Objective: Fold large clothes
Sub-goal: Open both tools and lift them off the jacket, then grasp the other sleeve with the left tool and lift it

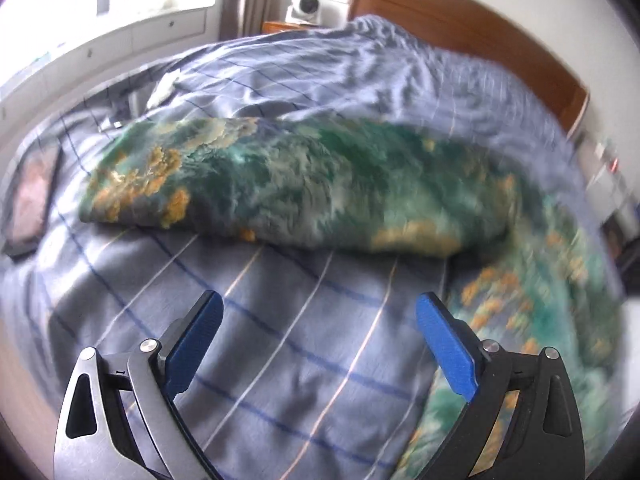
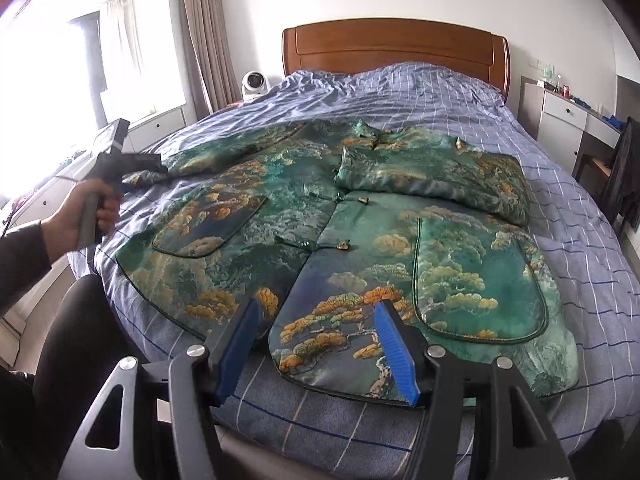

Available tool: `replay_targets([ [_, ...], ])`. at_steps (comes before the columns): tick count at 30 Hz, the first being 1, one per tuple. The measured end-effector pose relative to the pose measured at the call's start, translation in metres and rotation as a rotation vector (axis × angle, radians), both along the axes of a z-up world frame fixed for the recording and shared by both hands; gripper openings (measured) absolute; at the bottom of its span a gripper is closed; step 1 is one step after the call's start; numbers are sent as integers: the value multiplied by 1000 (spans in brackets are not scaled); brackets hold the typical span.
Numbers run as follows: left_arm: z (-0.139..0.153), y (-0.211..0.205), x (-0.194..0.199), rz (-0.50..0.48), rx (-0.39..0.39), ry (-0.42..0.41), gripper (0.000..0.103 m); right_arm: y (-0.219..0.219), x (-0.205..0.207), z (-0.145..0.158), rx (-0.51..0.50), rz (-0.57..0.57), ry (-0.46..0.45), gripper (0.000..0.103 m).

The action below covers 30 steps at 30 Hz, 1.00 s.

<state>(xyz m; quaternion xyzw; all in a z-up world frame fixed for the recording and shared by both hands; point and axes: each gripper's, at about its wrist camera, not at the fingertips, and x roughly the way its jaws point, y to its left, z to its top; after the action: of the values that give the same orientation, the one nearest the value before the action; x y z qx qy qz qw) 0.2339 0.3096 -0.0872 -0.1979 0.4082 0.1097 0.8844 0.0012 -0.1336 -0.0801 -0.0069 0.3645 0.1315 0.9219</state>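
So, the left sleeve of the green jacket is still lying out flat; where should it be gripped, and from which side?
Grip the cuff end of the left sleeve, coming in from the window side of the bed. It lies straight out past the jacket body, so its tip is free. The left hand-held gripper, jaws open, is already close there.
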Motion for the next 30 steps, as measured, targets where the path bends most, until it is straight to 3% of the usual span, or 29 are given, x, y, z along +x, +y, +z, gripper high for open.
replay_targets([
  [3,-3,30,5,68,-152,-46,98,-2,2,-3,-2,-16,11,62],
  [10,-26,95,21,269,-350,-56,98,-8,6,-10,2,-39,38,62],
  [14,-38,119,33,358,-377,-30,97,-5,7,-12,-9,-28,48,62],
  [16,-45,128,27,422,-407,-42,90,-3,7,-12,-16,-21,47,62],
  [18,-49,132,25,458,-410,-55,62,-1,8,-13,-19,-20,49,62],
  [19,-49,133,24,464,-395,-56,50,0,9,-13,-20,-17,53,62],
  [20,-48,133,25,446,-375,-52,28,1,9,-14,-21,-15,55,62],
  [21,-47,133,26,425,-367,-51,14,1,10,-14,-22,-11,58,62],
  [24,-28,121,28,352,-266,-52,9,3,10,-16,-21,-2,61,62],
  [30,50,42,30,142,150,-122,8,1,9,-17,2,-3,59,62],
])
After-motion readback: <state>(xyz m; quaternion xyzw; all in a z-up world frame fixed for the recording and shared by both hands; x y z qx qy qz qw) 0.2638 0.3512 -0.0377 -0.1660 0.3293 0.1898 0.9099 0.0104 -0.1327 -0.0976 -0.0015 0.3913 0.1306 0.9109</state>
